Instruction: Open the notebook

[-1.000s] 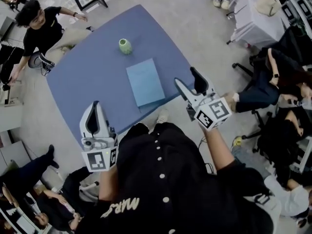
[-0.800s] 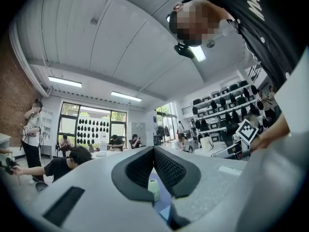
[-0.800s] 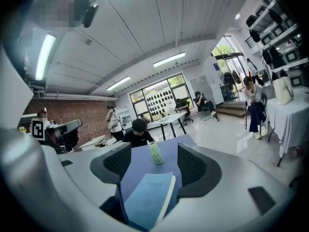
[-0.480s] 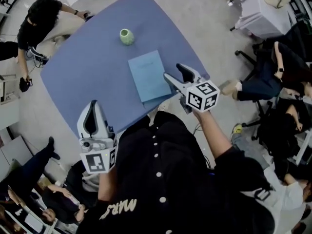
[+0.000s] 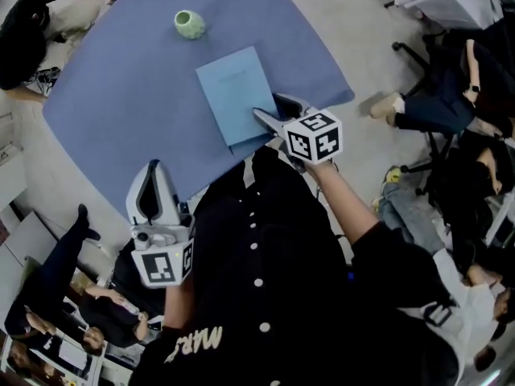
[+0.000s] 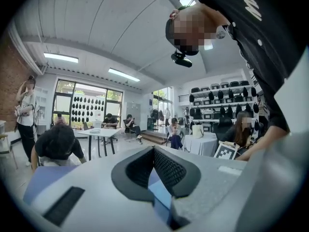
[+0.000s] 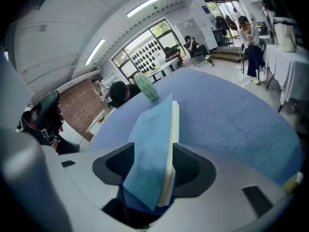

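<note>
Landmark: blue table (image 5: 121, 111); all places are given against it.
Notebook (image 5: 233, 93): lies flat and closed on the table, cover up, towards the table's near edge, its near corner almost at that edge.
Green pot (image 5: 190, 24): on the far part of the table, well apart from the notebook.
Right gripper (image 5: 269, 109): at the table's near edge, over the notebook's near corner. The right gripper view shows the cover and the cream page block between its jaws. The jaws are spread and closing, and the pads do not look pressed on yet.
Left gripper (image 5: 154, 185): off the table, on the person's side of the near edge. Jaws pressed together with nothing between them.
Progress: nothing opened yet. The approach looks nearly done, judging by the notebook sitting between the right jaws.
Left to do: probably catch the cover alone, not the whole block, then swing it over.
Change from a second ago: the right gripper was off the table's near edge, clear of the notebook, jaws wider; now it is down at the corner. The left gripper is much where it was. Notebook unmoved, closed both times.
</note>
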`<state>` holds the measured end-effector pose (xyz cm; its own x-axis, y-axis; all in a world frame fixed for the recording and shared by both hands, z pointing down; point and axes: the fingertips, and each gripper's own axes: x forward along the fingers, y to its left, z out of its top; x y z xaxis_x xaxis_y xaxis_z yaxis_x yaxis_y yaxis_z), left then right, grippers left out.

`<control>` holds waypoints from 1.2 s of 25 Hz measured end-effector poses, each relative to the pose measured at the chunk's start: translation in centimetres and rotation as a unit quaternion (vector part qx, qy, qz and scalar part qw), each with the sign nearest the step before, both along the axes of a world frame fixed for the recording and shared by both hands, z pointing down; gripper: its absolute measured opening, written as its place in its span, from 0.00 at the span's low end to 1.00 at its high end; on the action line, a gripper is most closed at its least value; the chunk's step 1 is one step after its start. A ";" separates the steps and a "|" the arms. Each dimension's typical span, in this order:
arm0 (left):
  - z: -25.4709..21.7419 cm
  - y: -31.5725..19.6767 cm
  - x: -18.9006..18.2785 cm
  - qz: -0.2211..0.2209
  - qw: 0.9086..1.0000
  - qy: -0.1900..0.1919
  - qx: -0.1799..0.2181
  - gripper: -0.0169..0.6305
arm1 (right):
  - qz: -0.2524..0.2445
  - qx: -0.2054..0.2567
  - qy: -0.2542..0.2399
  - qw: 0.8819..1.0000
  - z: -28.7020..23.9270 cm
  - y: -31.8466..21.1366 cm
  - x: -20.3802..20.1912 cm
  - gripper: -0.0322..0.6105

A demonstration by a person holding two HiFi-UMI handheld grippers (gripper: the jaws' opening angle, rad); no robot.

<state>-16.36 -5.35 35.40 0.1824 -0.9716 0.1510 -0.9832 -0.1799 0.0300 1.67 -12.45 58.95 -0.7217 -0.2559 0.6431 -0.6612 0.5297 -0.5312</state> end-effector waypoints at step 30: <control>-0.3 2.2 -0.7 -0.018 1.000 0.011 0.011 0.02 | -0.089 0.134 0.023 0.987 -8.9 3.0 -4.4 0.07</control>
<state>-17.10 -3.15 35.12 0.1509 -0.9804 0.1263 -0.9881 -0.1460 0.0479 -2.74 -9.50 50.06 -0.7421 -0.2940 0.6024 -0.5656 0.7570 -0.3272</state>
